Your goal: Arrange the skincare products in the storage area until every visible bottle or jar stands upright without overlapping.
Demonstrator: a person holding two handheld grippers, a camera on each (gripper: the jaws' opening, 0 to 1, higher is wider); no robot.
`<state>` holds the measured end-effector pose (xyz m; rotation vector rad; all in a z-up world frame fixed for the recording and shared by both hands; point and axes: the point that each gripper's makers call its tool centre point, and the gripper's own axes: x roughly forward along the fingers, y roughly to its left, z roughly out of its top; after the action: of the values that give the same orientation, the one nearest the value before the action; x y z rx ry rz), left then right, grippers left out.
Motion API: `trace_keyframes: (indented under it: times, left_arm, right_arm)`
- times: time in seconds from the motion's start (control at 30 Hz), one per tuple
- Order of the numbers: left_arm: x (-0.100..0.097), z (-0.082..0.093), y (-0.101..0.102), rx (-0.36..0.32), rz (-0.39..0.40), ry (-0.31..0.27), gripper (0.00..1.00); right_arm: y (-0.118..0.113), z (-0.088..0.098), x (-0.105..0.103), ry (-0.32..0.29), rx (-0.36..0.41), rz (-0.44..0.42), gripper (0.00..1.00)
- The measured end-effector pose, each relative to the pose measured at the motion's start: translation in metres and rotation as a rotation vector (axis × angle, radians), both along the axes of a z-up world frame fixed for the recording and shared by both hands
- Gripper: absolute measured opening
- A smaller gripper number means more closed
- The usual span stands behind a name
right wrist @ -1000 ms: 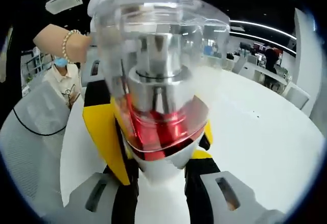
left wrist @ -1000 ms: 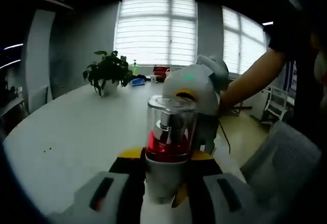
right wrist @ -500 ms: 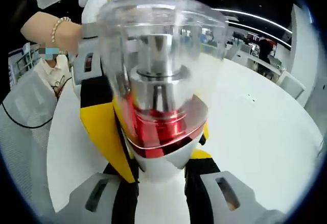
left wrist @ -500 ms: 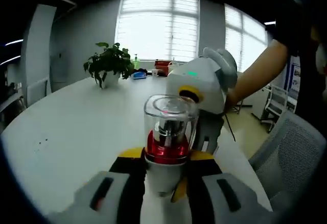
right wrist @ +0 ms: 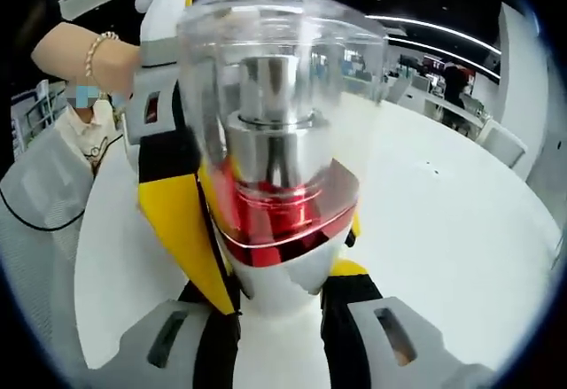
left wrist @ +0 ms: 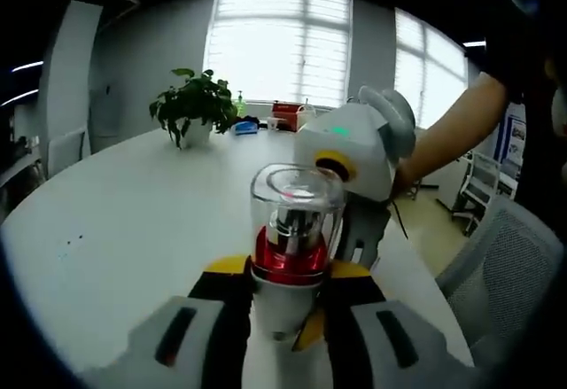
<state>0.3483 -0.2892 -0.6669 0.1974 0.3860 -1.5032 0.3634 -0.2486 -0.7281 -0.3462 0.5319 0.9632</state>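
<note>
Your left tongs [left wrist: 285, 318] clamp white base of pump bottle [left wrist: 292, 229]; bottle upright, clear cap on top, red collar. Your right tongs [right wrist: 279, 314] grip same bottle [right wrist: 275, 141] from opposite side, low on white body. Bottle appears lifted off or just at white bench [left wrist: 124, 229]; contact hidden. Risk: both tongs pulling different ways could twist bottle, tilt it or pop clear cap. Release one before bottle is seated and it may tip. Potted plant [left wrist: 190, 110] well apart, no obstacle.
</note>
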Motion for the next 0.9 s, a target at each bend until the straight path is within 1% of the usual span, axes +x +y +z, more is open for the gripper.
trace_keyframes:
  times: [0.07,0.13,0.17,0.2,0.23,0.3,0.33,0.37,0.43,0.47,0.53,0.6,0.7,0.77,0.83,0.9]
  left_arm:
    - [-0.001,0.004,-0.002,-0.020,0.014,0.014,0.26]
    - [-0.002,0.006,-0.003,-0.031,0.022,0.022,0.31]
    - [-0.002,0.007,-0.004,-0.031,0.026,0.022,0.33]
    - [-0.005,0.005,-0.005,-0.006,0.020,0.013,0.36]
    - [-0.004,0.007,-0.005,-0.011,0.025,0.007,0.36]
    - [-0.003,0.008,0.000,-0.003,0.025,0.005,0.39]
    - [0.002,0.008,0.002,-0.006,0.041,0.012,0.41]
    - [0.003,0.008,0.003,-0.006,0.044,0.011,0.43]
    - [0.003,0.012,0.006,-0.008,0.059,0.017,0.45]
    - [0.002,0.013,0.008,-0.013,0.067,0.034,0.46]
    - [0.003,0.015,0.012,-0.014,0.091,0.043,0.52]
    - [0.004,0.018,0.016,-0.009,0.113,0.049,0.57]
    - [0.000,0.023,0.025,-0.005,0.147,0.074,0.63]
    - [-0.006,0.026,0.031,0.005,0.150,0.068,0.67]
    - [-0.006,0.026,0.038,0.019,0.164,0.077,0.70]
    - [-0.009,0.029,0.046,0.014,0.180,0.088,0.73]
  right_arm:
    - [0.000,-0.001,0.001,0.002,0.003,0.010,0.35]
    - [0.000,-0.002,0.002,0.025,0.006,0.004,0.35]
    - [-0.001,-0.002,0.002,0.032,-0.001,0.003,0.35]
    - [0.000,-0.003,0.003,0.032,-0.009,0.006,0.36]
    - [0.001,-0.004,0.002,0.026,-0.028,0.010,0.36]
    - [0.000,-0.003,0.002,0.035,-0.025,-0.005,0.39]
    - [0.000,-0.002,0.002,0.037,-0.022,-0.013,0.43]
    - [-0.001,-0.002,0.003,0.035,-0.024,-0.019,0.46]
    - [-0.002,0.000,0.002,0.031,-0.021,-0.023,0.47]
    - [-0.001,0.004,0.000,0.038,-0.021,-0.023,0.48]
    - [-0.005,0.003,-0.002,0.034,-0.031,-0.032,0.51]
    - [-0.005,0.008,-0.005,0.033,-0.017,-0.057,0.56]
    - [-0.005,0.014,-0.010,0.028,-0.013,-0.062,0.53]
    - [-0.004,0.017,-0.012,0.025,-0.007,-0.066,0.56]
    - [-0.003,0.021,-0.015,0.016,-0.002,-0.077,0.61]
    - [-0.003,0.022,-0.016,0.017,-0.001,-0.091,0.63]
